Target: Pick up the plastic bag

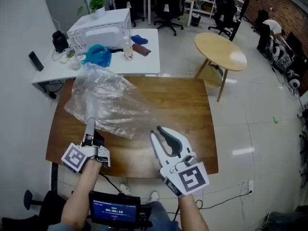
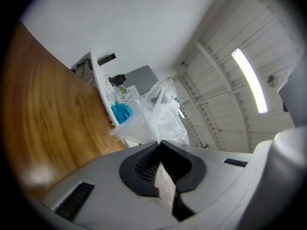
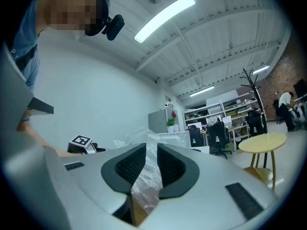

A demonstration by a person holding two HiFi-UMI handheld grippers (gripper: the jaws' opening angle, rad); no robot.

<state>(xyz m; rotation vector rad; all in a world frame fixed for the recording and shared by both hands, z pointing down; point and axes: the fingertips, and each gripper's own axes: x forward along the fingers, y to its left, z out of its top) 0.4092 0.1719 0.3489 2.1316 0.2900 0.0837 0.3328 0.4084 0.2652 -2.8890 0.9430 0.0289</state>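
The plastic bag (image 1: 103, 100) is a clear, heavily crinkled film sack, puffed up and spread above the left half of the wooden table (image 1: 183, 105). Its near edge is pinched between the closed jaws of the left gripper (image 1: 90, 121), and a strip of film is drawn back through them (plain in the left gripper view). Its right-hand corner reaches toward the right gripper (image 1: 156, 131), and film is seen in the narrow gap between that gripper's jaws.

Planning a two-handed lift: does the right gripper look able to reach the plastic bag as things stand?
Probably yes. The right gripper sits by the plastic bag's near edge, jaws slightly apart, with only bare wooden table between. The left gripper pinches its other end.
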